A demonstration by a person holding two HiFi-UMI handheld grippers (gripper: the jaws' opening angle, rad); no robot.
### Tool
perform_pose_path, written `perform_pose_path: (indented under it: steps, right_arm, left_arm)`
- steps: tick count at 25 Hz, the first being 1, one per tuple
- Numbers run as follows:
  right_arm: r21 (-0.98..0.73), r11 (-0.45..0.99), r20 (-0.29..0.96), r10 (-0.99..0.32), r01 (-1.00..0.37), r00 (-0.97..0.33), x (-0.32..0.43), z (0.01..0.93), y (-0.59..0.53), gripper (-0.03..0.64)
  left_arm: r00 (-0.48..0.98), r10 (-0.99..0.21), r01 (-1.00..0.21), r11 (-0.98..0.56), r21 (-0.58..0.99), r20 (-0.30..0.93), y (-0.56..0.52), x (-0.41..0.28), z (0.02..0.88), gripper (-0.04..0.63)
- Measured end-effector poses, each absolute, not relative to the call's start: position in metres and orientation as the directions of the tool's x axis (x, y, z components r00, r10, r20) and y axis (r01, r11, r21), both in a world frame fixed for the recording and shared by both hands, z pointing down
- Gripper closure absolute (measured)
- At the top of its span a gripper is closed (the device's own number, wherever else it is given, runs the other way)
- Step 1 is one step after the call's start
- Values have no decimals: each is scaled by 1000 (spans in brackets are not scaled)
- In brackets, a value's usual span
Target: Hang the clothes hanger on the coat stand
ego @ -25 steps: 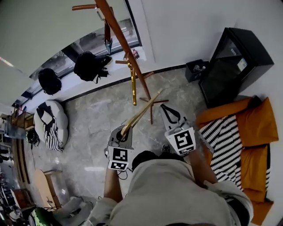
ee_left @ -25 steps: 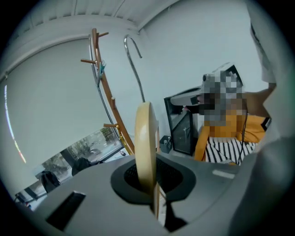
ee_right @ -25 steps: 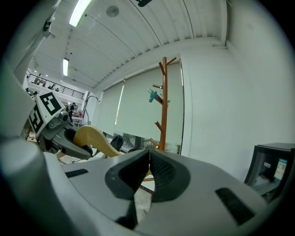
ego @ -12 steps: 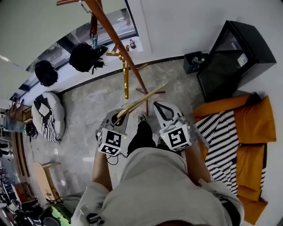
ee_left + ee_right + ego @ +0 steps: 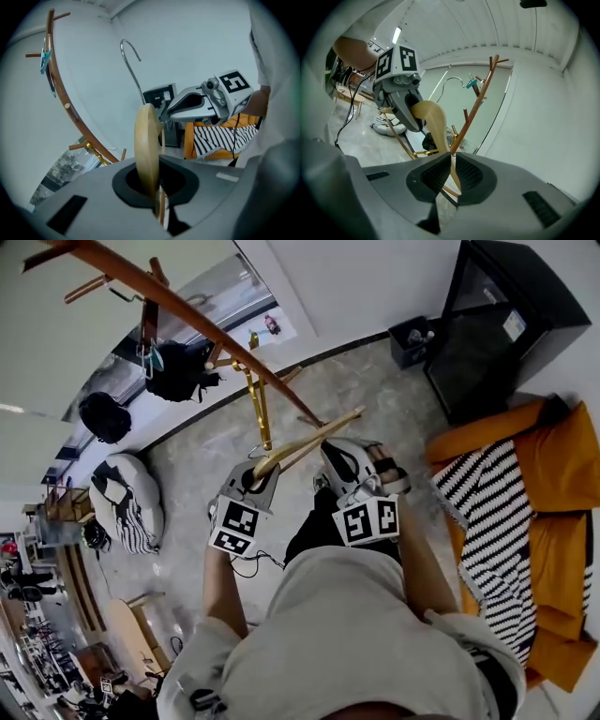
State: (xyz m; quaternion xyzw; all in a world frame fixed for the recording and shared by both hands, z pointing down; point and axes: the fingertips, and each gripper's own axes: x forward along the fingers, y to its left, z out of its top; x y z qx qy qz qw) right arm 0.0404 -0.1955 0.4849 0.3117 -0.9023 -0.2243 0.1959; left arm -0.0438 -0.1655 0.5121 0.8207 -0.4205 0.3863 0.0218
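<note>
Clamping 1 hanger (image 5: 309, 440), left gripper (image 5: 255, 472) and right gripper (image 5: 330, 451) hang above grey marble floor (image 5: 187, 474) beside coat stand (image 5: 187, 310).

Right tongs (image 5: 332, 454) nearer the hanger (image 5: 309, 440)

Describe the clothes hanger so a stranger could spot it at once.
Find the slanting brown coat stand. Below it, the clothes hanger is pale wood, clamped in the left gripper; the gold piece beside it dangles from the stand instead.
</note>
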Motion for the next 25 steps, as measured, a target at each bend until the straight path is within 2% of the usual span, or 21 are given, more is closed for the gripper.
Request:
perform_pose_path:
  steps: [2,4,5,8,12,15,16,18,25]
  right_arm:
    - [550,702,235,-650,-452,-723,37,493,-198,600]
    - [567,704,263,-646,-427,-716,33,500,-201,488]
    - [571,708,276,-643,-417,-714,30,503,-203,466]
    - [580,713,296,-634,-393,-714,23,510,-207,442]
    - [676,662,316,-658,-324,-684,12,519,-209,439]
    - [708,631,286,-667,-317,-688,1,513,-211,439]
    - [708,629,272,-662,-321,-698,-4,509,-212,445]
    - [712,629,260,-650,-313,-714,-14,501,-213,503]
    - [712,664,332,-605,-228,-724,-47,491,-233,509]
  left_arm:
    - [352,-663,-702,-654,-282,661,-170,-42,511,584]
    - [350,-650,-692,-665,-281,675,-172,-43,512,584]
    - [350,-645,-687,-670,-282,679,-173,-44,512,584]
    - [358,-642,-680,-677,-281,678,-173,-46,510,584]
    - [388,-634,-661,-697,-278,668,-165,-43,512,584]
    - [404,-626,-643,-713,-280,667,-164,-46,512,584]
    - [409,-628,-642,-714,-280,662,-166,-48,512,584]
    - [420,-643,-657,-703,-274,641,-170,-55,510,584]
    - [389,-714,-689,-645,-331,582,-196,-91,499,581]
